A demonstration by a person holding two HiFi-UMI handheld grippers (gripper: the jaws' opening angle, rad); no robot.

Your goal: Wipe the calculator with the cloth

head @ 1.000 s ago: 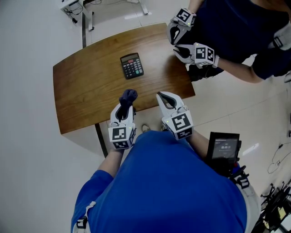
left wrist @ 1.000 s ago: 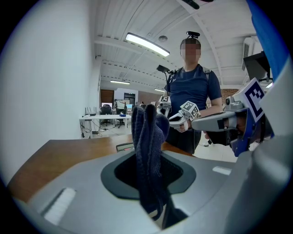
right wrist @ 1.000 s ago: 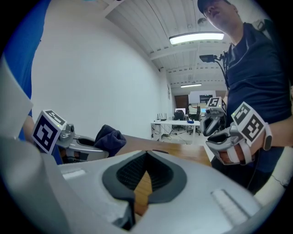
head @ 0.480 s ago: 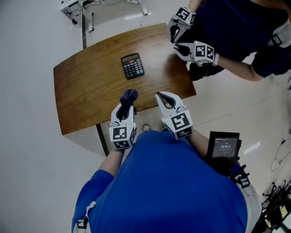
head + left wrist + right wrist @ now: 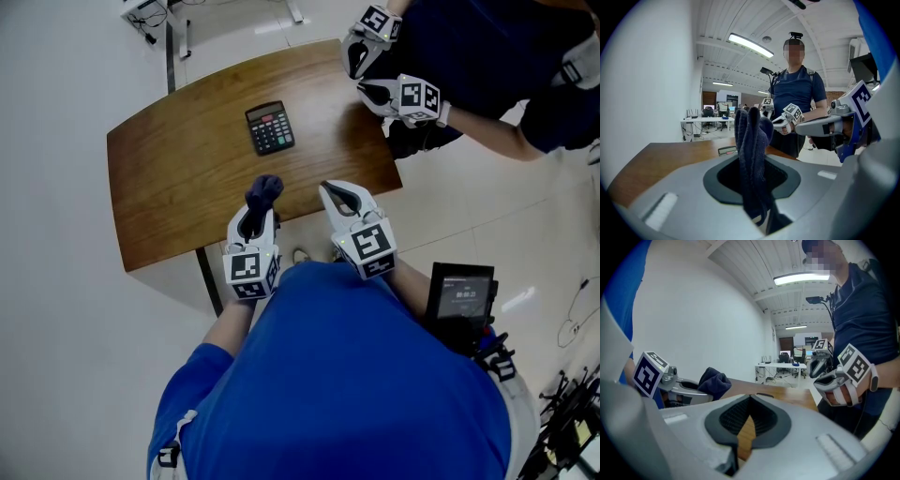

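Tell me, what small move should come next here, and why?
Probably move the left gripper forward to the calculator and lower it. It is shut on the dark cloth, which sits over the near edge of the table, well short of the calculator, so no wiping can start yet.

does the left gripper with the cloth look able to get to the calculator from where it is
Probably yes. The left gripper, shut on the cloth, hovers at the table's near edge; only bare wood lies between it and the calculator. The other person's grippers are off to the right.
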